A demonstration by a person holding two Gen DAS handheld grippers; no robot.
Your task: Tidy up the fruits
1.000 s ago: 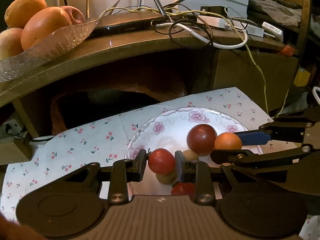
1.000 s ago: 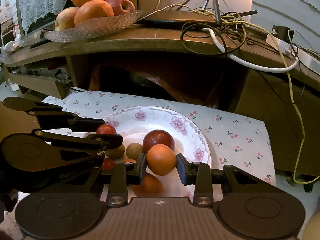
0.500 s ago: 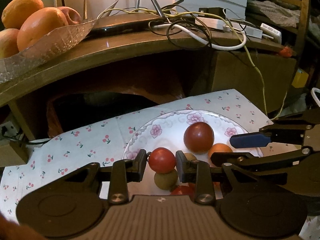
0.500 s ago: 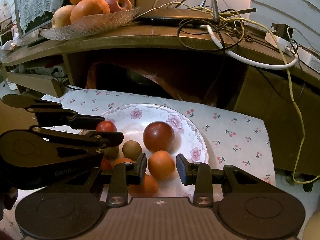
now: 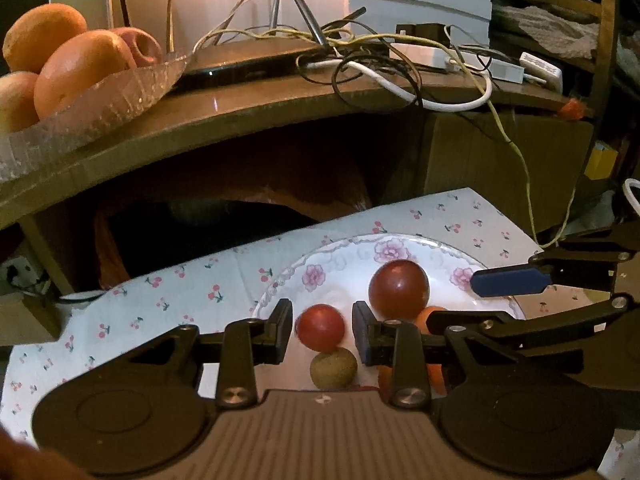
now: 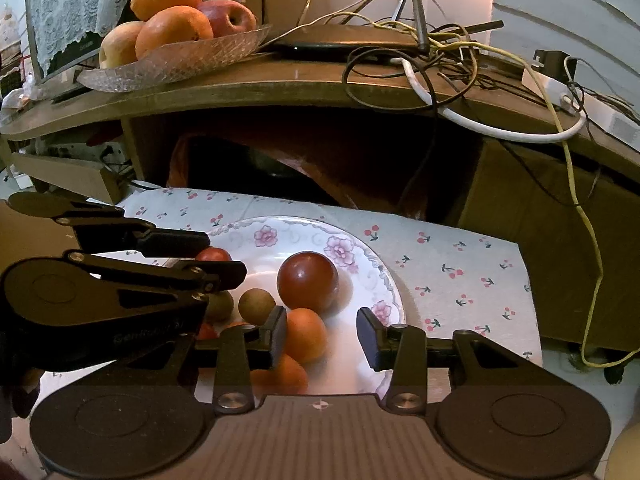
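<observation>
A flowered white plate point(image 5: 280, 280) point(image 6: 384, 272) lies on a cherry-print cloth. It holds a big dark red fruit point(image 5: 398, 290) point(image 6: 307, 282), small brown-green fruits point(image 5: 333, 368) point(image 6: 256, 306) and oranges. My left gripper point(image 5: 322, 334) hangs low over the plate's left side, its jaws opening. A small red tomato point(image 5: 322, 326) sits between them with a thin gap on each side. My right gripper point(image 6: 322, 338) is also opening. An orange point(image 6: 304, 334) rests on the plate against its left finger, clear of the right one.
A wooden shelf overhangs the far side, carrying a glass dish point(image 5: 100, 100) point(image 6: 180, 56) of oranges and apples and a tangle of cables point(image 5: 400, 68) point(image 6: 440, 60). The two grippers sit close side by side over the plate. Bare cloth point(image 6: 460, 280) lies right of the plate.
Both pairs of jaws have widened. The tomato and the orange, gripped a second ago, now sit loose; the orange has dropped onto the plate. Neither hand has shifted.
</observation>
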